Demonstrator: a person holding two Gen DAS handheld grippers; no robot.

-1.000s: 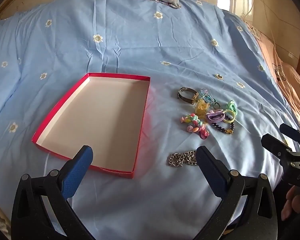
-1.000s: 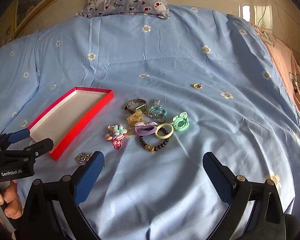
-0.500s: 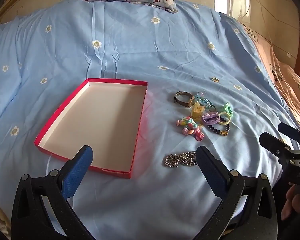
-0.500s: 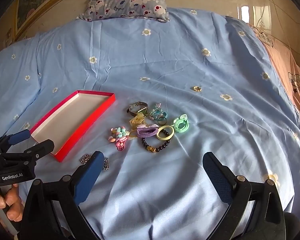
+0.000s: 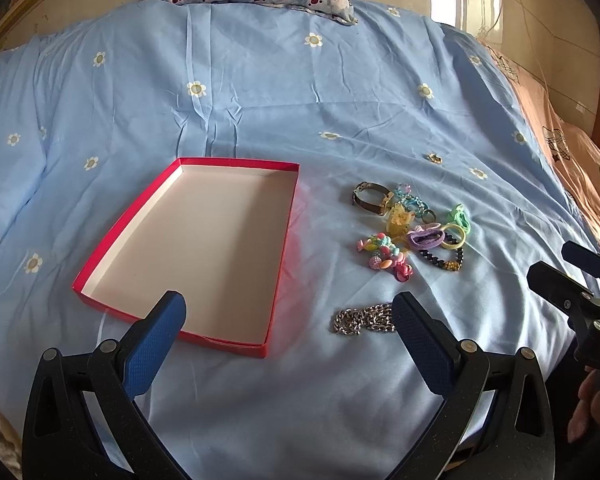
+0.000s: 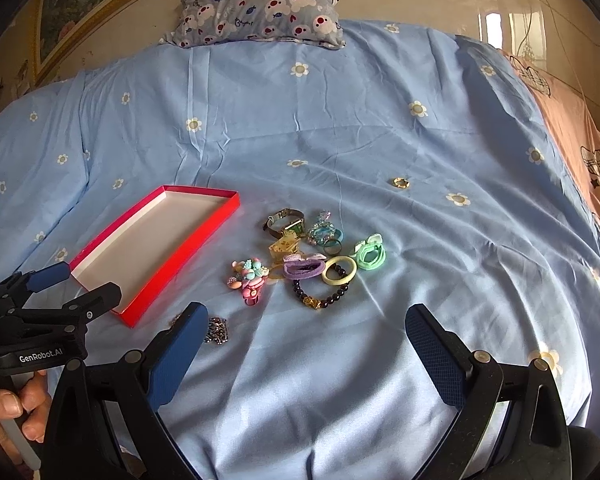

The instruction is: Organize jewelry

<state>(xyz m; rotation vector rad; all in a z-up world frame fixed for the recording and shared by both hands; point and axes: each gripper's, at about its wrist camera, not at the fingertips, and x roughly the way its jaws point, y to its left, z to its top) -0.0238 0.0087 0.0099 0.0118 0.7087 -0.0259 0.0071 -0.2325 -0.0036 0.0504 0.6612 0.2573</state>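
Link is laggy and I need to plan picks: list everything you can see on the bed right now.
Tray: 1, red rim, white inside, left, nothing in it.
Chain: 1, silver, nearest, right of tray.
Watch: 1, dark strap, cluster's far side.
Bead bracelet: 1, dark with gold.
Charm cluster: 1, pastel.
Hair ties: purple, yellow, green.
Ring: 1, gold, alone, farther back.
Pillow: 1, patterned, headboard end.
Left tool: open.
Right tool: open.

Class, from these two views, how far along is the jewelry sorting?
Done: nothing; the red box holds no jewelry. In hand: nothing; the left gripper and right gripper are open above the bed. Left: the silver chain, the watch, the bead bracelet, the hair ties and a lone ring.
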